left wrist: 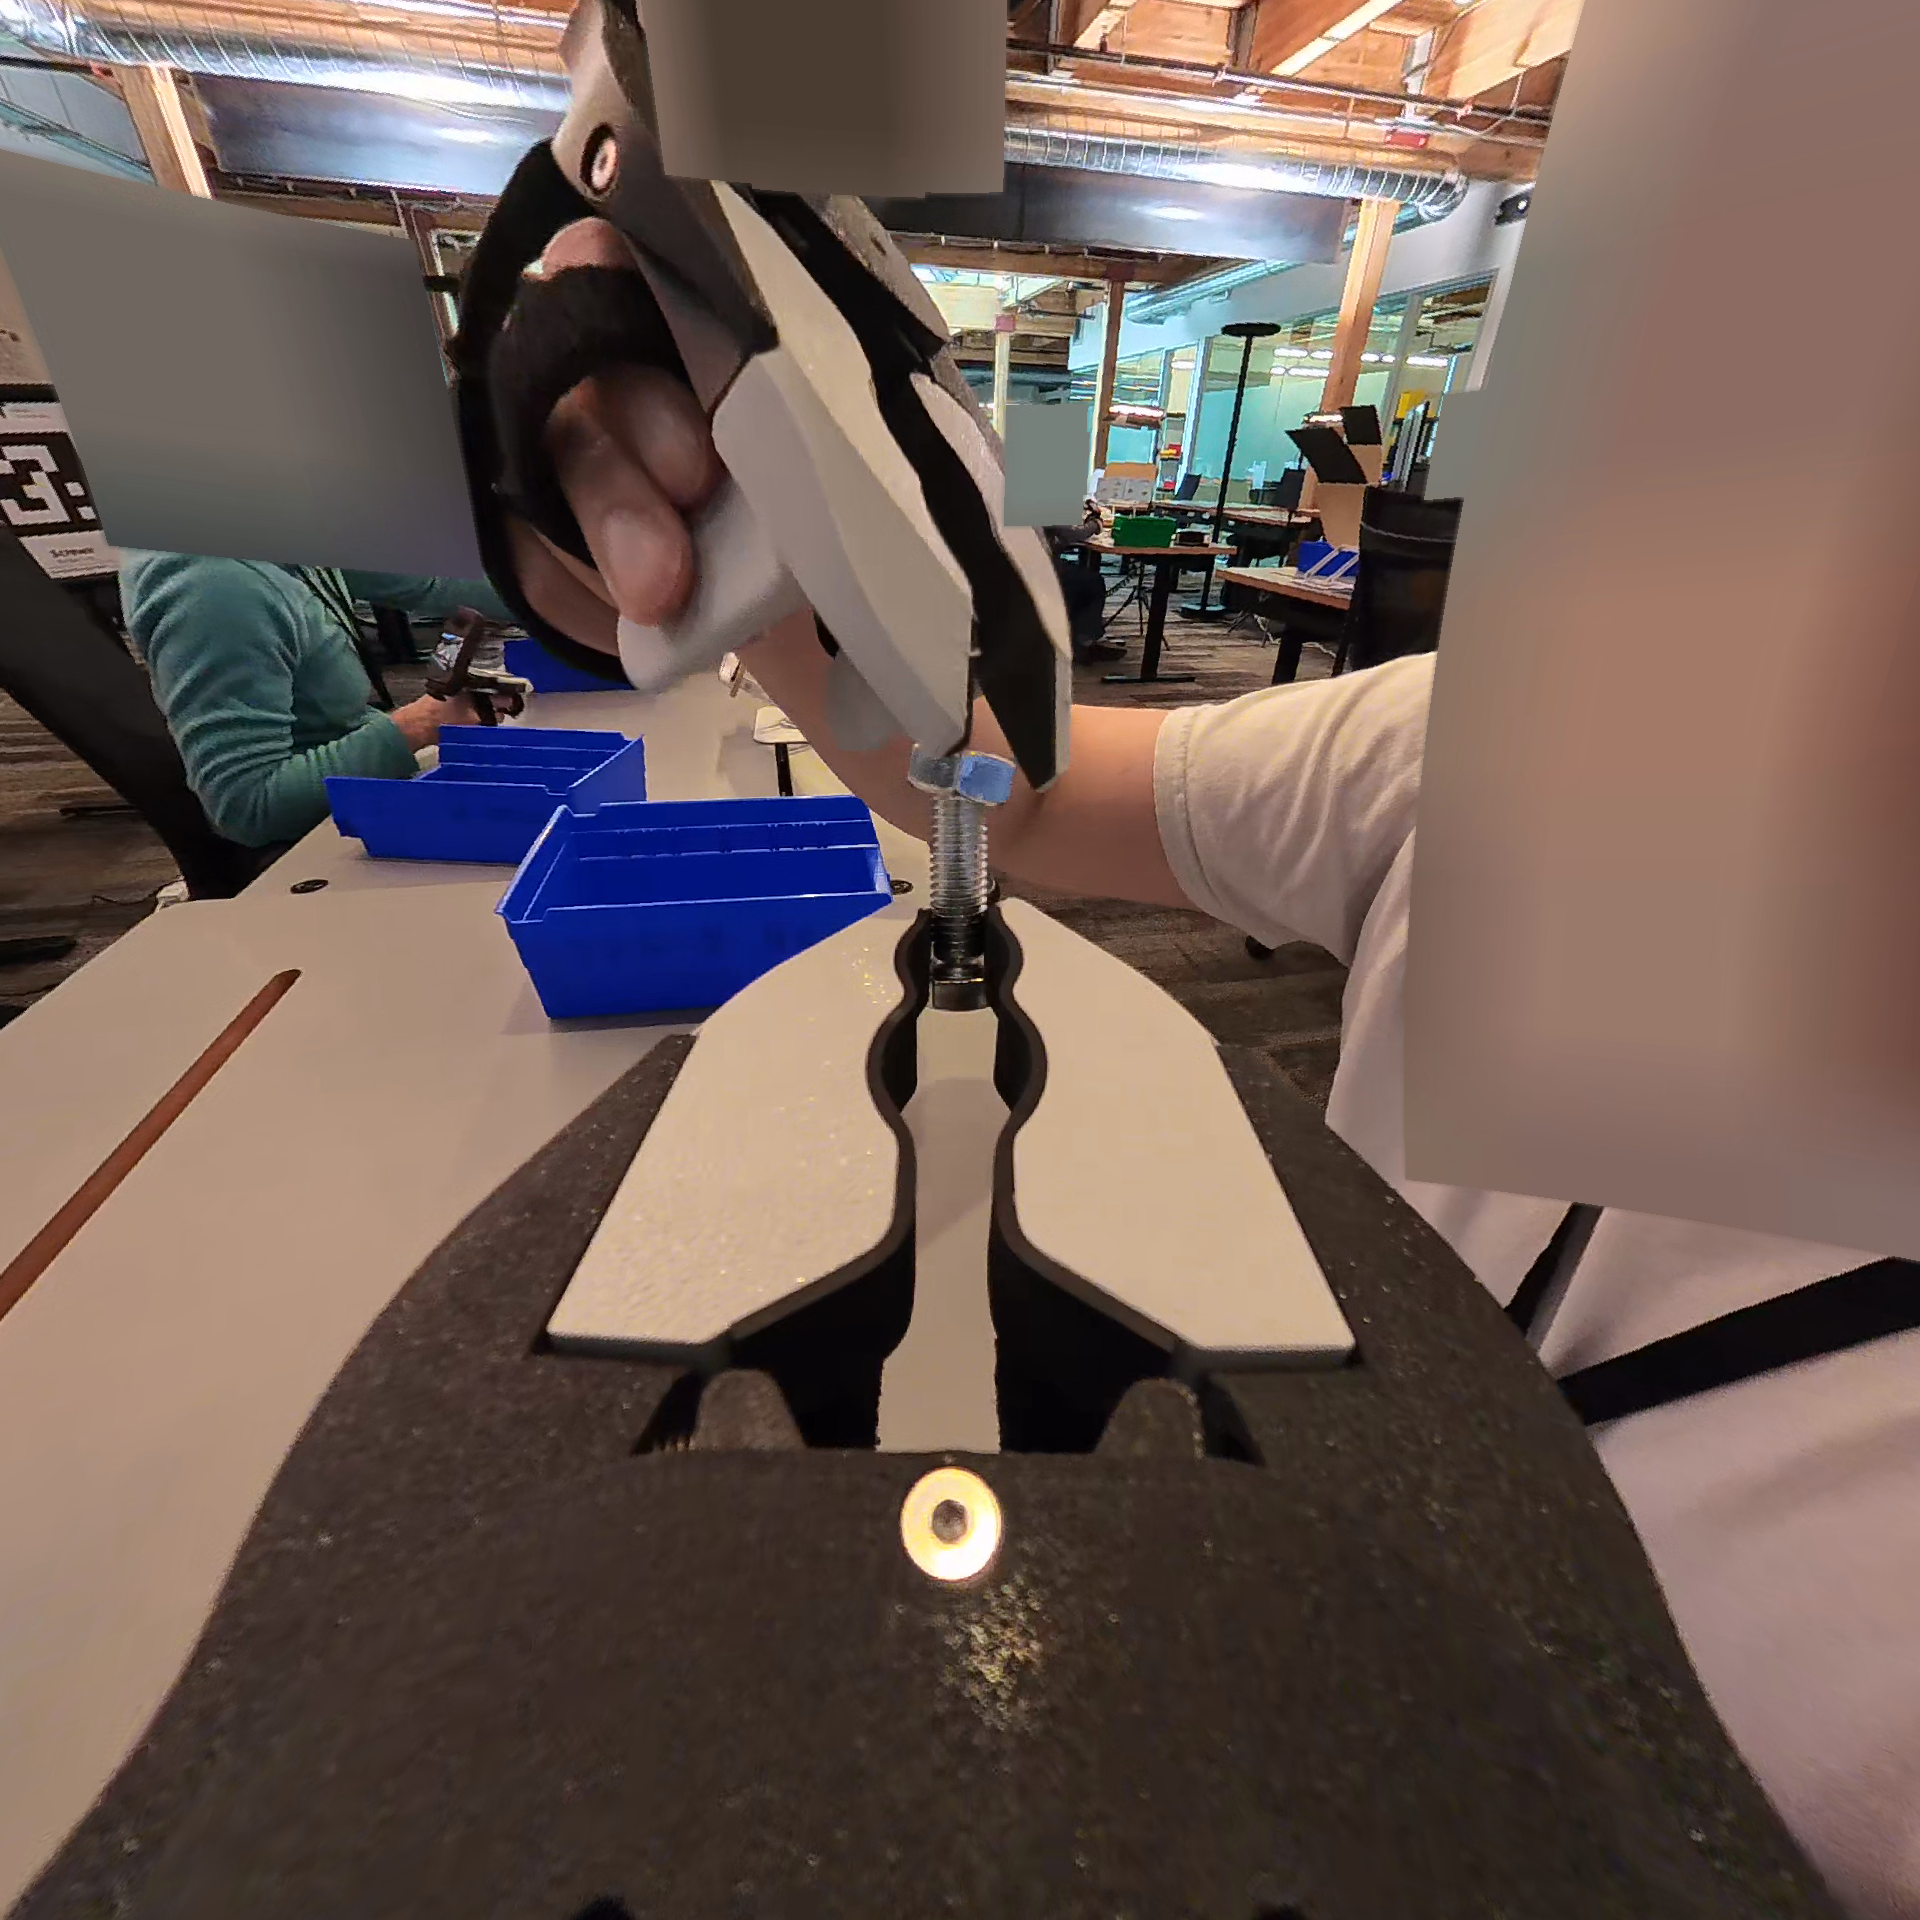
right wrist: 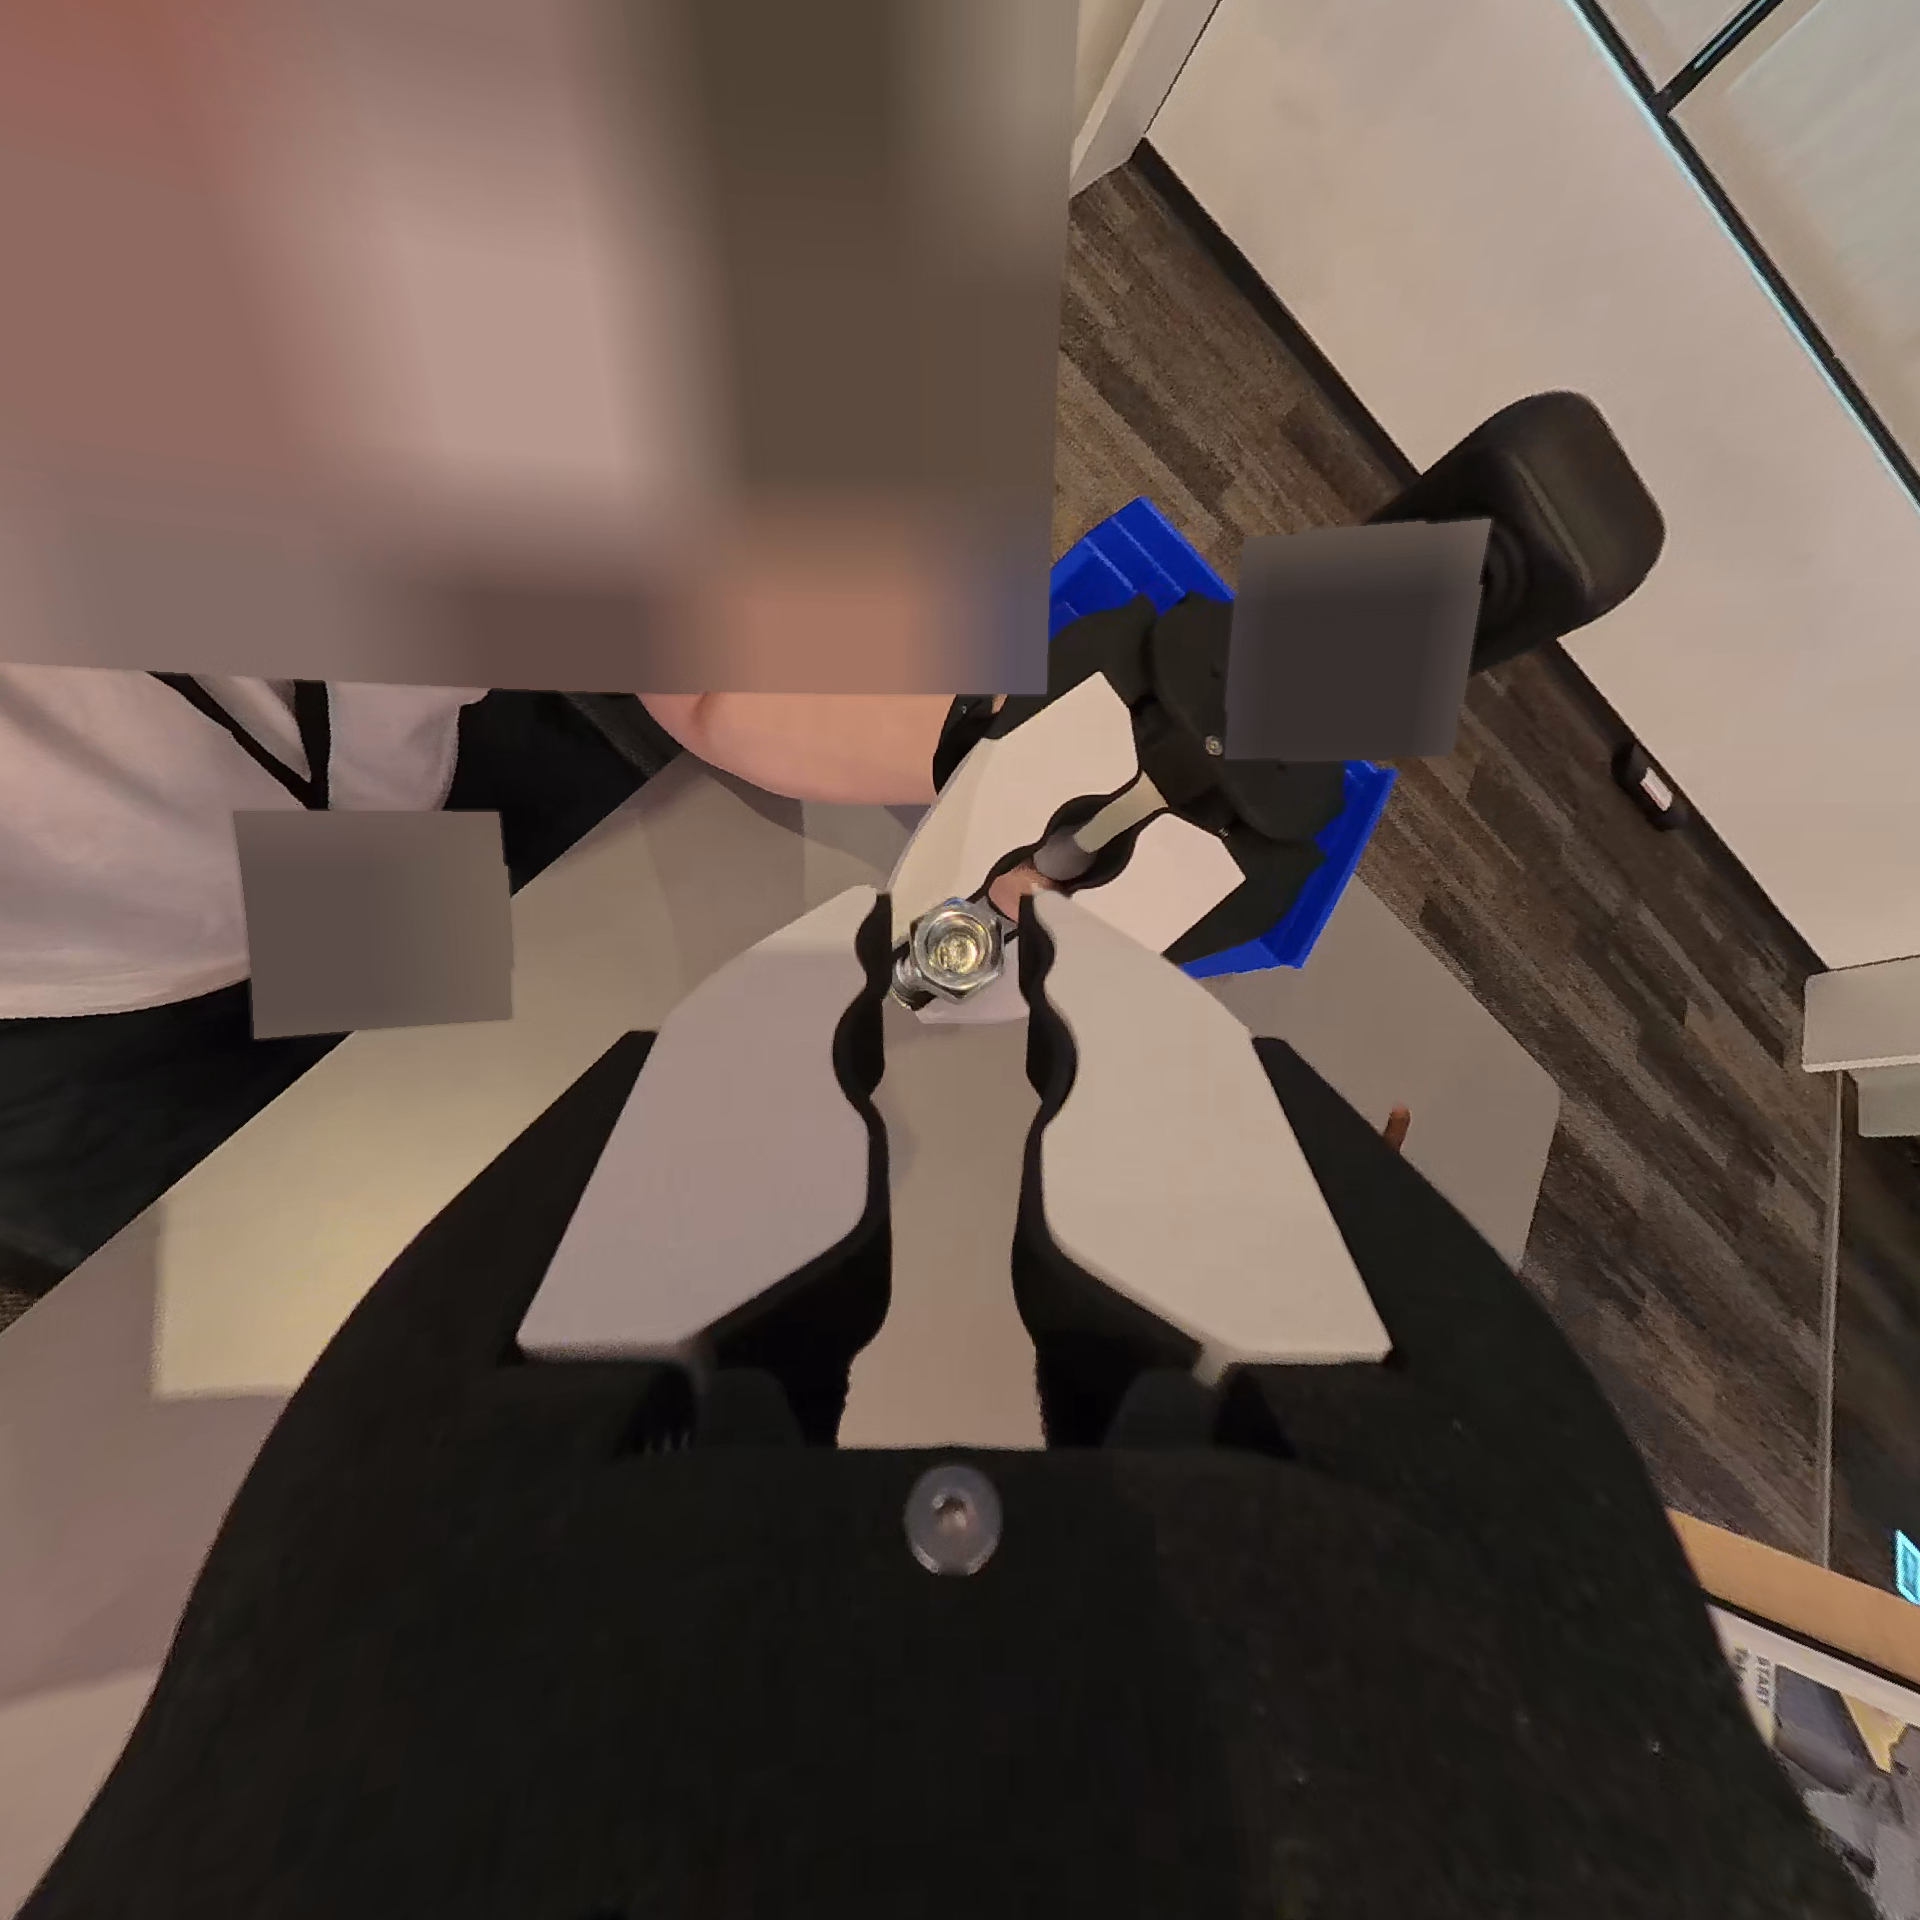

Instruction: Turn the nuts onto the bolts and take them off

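Upright, the threaded steel bolt (left wrist: 958, 862) stands pinched in the left claw (left wrist: 958, 961), right claw (left wrist: 971, 753) clamping its hexagonal nut (left wrist: 961, 774).

Your bolt (left wrist: 957, 868) is a silver, fully threaded one standing upright, its head end down and pinched between the tips of your left gripper (left wrist: 958, 971). At its top sits a shiny hex nut (left wrist: 961, 774), on the thread's upper end, with your right gripper (right wrist: 954, 951) closed around its flats from above.
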{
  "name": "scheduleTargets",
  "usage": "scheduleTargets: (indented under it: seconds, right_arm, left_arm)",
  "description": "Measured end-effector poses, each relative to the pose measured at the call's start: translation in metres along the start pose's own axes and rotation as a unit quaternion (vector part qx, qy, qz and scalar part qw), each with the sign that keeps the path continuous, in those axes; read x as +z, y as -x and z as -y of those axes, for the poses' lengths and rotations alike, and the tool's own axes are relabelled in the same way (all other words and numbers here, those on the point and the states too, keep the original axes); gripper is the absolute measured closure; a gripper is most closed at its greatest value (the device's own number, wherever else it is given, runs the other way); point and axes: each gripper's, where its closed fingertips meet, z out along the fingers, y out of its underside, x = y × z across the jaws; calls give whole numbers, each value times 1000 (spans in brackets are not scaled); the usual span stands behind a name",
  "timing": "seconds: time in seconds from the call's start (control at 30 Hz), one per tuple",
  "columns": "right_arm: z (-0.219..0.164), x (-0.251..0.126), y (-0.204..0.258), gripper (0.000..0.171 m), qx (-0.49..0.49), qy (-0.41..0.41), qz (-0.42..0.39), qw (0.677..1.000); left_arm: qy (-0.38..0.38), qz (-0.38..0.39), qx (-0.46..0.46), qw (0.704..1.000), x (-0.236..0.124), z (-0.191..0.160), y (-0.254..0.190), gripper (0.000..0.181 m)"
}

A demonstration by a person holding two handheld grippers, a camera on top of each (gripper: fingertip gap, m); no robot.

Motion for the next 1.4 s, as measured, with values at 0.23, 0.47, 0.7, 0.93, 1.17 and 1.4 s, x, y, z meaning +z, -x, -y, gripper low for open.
scheduleTargets:
  seconds: [0.23, 0.47, 0.7, 0.93, 1.17, 1.4]
  right_arm:
    - [-3, -1, 3, 154, 10, -3, 9, 1000]
    - [-3, -1, 6, 154, 65, -17, 46, 997]
    - [-12, -1, 6, 154, 97, 29, 52, 993]
    - [-20, -2, -10, 154, 148, 39, -5, 988]
    - [-33, -3, -28, 154, 223, 52, -86, 970]
    - [-38, -3, -39, 154, 297, 45, -151, 942]
  left_arm:
    - [-2, -7, 4, 1000, 0, 2, -4, 172]
    - [7, 3, 21, 1000, 2, 0, -4, 172]
    - [27, 23, 19, 999, 3, -6, 2, 172]
    - [28, 83, 25, 996, -4, -3, 17, 172]
    - [36, 161, 24, 986, -13, -4, 38, 172]
    - [27, 187, 8, 982, -17, -2, 47, 172]
